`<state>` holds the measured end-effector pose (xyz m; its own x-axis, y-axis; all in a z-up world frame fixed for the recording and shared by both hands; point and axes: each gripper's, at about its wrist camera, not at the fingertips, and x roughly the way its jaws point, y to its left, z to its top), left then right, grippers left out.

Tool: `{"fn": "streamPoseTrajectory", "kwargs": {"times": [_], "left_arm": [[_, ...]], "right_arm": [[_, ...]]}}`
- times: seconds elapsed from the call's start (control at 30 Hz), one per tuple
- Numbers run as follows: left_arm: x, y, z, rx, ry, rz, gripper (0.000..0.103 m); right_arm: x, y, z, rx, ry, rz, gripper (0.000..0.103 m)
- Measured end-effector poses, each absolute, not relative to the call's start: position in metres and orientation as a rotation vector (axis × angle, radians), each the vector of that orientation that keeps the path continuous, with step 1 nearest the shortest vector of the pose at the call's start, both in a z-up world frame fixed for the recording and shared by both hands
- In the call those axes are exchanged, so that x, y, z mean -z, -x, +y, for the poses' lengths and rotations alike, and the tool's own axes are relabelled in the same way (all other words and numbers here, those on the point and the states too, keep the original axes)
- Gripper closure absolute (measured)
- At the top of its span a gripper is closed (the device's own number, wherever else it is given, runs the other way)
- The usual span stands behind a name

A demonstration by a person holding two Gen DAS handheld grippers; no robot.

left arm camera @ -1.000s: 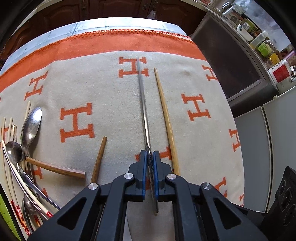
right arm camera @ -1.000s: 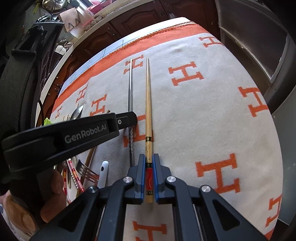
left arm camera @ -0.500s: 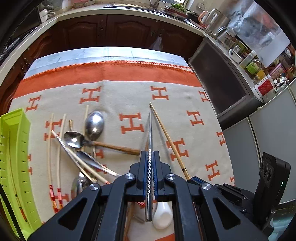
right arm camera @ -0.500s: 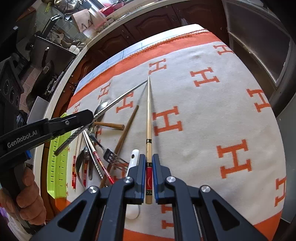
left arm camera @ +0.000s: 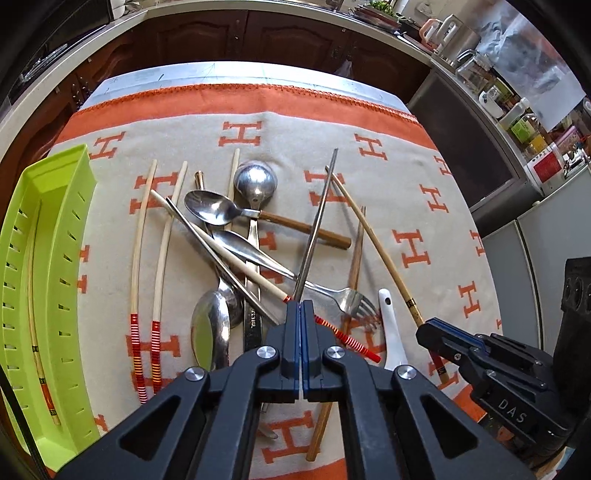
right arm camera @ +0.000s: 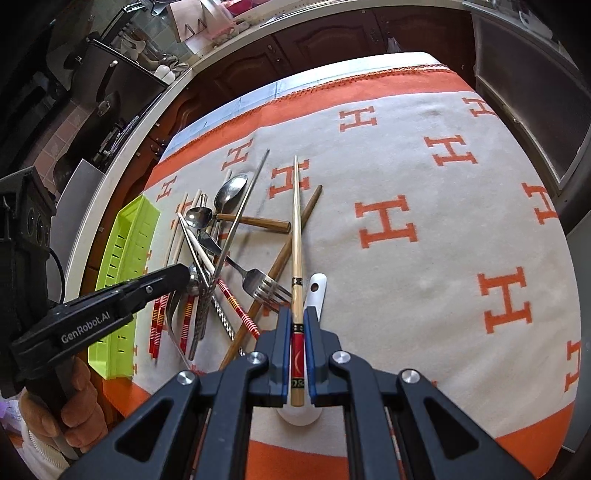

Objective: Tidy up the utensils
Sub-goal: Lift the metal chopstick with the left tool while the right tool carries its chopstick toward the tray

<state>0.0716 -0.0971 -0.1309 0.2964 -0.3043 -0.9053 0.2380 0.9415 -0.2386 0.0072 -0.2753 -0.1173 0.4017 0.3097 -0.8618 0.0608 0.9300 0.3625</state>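
Note:
My left gripper (left arm camera: 301, 306) is shut on a metal chopstick (left arm camera: 317, 225) and holds it above a pile of utensils; that chopstick also shows in the right wrist view (right arm camera: 242, 218). My right gripper (right arm camera: 297, 317) is shut on a bamboo chopstick (right arm camera: 296, 221) with a red band, held above the cloth; it also shows in the left wrist view (left arm camera: 373, 240). The pile holds spoons (left arm camera: 210, 208), a fork (left arm camera: 351, 299), a white spoon (left arm camera: 391, 328), a brown chopstick (left arm camera: 355, 254) and red-banded chopsticks (left arm camera: 138, 254). A green tray (left arm camera: 44, 280) at the left holds one chopstick.
The table carries a beige cloth (right arm camera: 424, 206) with orange H marks and an orange border. Dark wooden cabinets (left arm camera: 229, 33) stand behind the table. A counter with jars (left arm camera: 524, 122) and grey appliance fronts are to the right.
Both grippers have lifted and pulled back from the cloth with their chopsticks. The utensil pile and the green tray have come into view below them.

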Motion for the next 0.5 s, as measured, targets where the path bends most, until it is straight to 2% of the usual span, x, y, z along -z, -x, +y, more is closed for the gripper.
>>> {"fn": "streamPoseTrajectory", "kwargs": {"times": [0.23, 0.3, 0.37, 0.5], "left_arm": [[0.1383, -0.0617, -0.0973, 0.382, 0.041, 1.183, 0.103], [0.1367, -0.0609, -0.0959, 0.385, 0.033, 1.174, 0.098], [0.1338, -0.0606, -0.0949, 0.39, 0.02, 1.158, 0.087], [0.1338, -0.0629, -0.095, 0.394, -0.038, 1.13, 0.084]], "right_arm": [[0.1216, -0.0037, -0.2712, -0.158, -0.351, 1.168, 0.097], [0.122, -0.0037, -0.2716, -0.159, -0.352, 1.17, 0.097], [0.1224, -0.0037, -0.2716, -0.161, -0.356, 1.169, 0.097], [0.1244, -0.0041, -0.2723, -0.164, -0.363, 1.171, 0.097]]}}
